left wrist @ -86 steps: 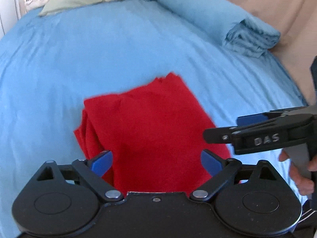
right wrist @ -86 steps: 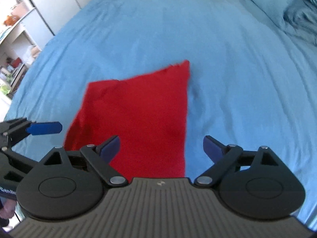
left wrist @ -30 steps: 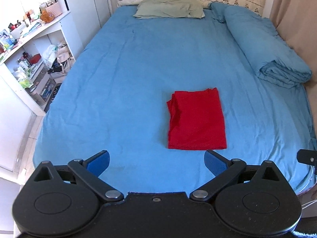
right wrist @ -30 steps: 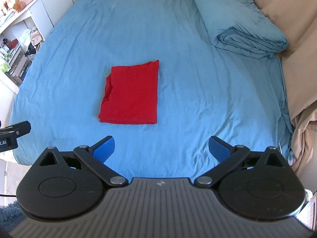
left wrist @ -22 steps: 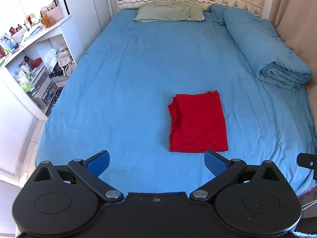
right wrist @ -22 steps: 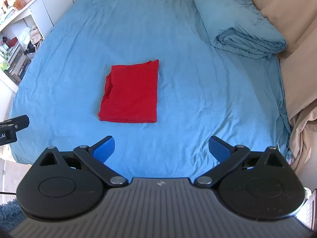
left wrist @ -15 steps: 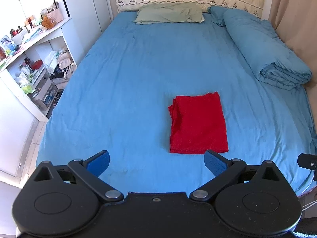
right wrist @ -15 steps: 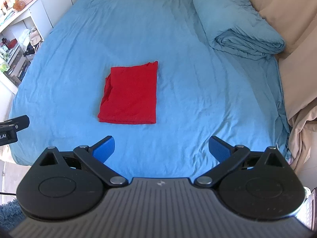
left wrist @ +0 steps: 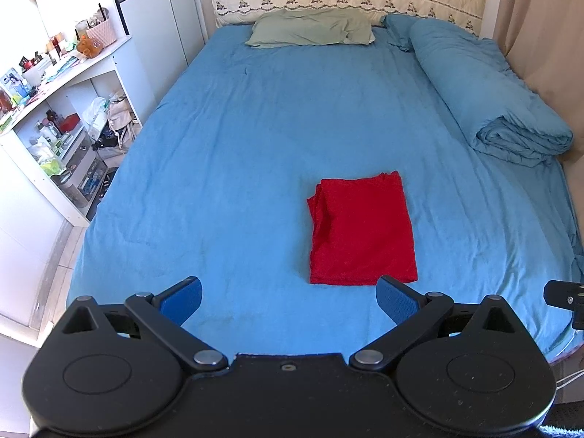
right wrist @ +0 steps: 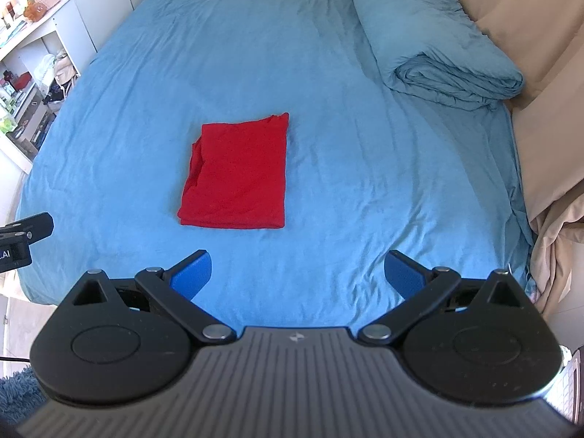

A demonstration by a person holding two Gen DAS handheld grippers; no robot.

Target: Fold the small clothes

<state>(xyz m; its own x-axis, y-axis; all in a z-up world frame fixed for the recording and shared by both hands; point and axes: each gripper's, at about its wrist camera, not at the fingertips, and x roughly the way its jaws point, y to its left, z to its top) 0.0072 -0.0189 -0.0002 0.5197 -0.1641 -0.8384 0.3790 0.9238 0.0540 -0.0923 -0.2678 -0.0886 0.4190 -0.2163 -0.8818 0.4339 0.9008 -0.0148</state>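
Note:
A red garment (left wrist: 359, 231) lies folded into a neat rectangle on the blue bedsheet (left wrist: 226, 168), with its layered edges showing along its left side. The right wrist view shows the same red garment (right wrist: 237, 177) left of centre on the blue bedsheet (right wrist: 365, 168). My left gripper (left wrist: 290, 299) is open and held well back from the bed's foot, nothing between its blue pads. My right gripper (right wrist: 297, 273) is also open and empty, well short of the garment. The tip of the right gripper (left wrist: 564, 294) shows at the far right edge of the left wrist view.
A rolled blue duvet (left wrist: 489, 98) lies along the bed's right side and a green pillow (left wrist: 310, 31) at the headboard. White shelves (left wrist: 54, 124) full of small items stand left of the bed. Beige curtains (right wrist: 540, 84) hang on the right.
Both grippers have drawn far back from the folded red garment, which now lies alone on the bed. Over the last second the views barely shift.

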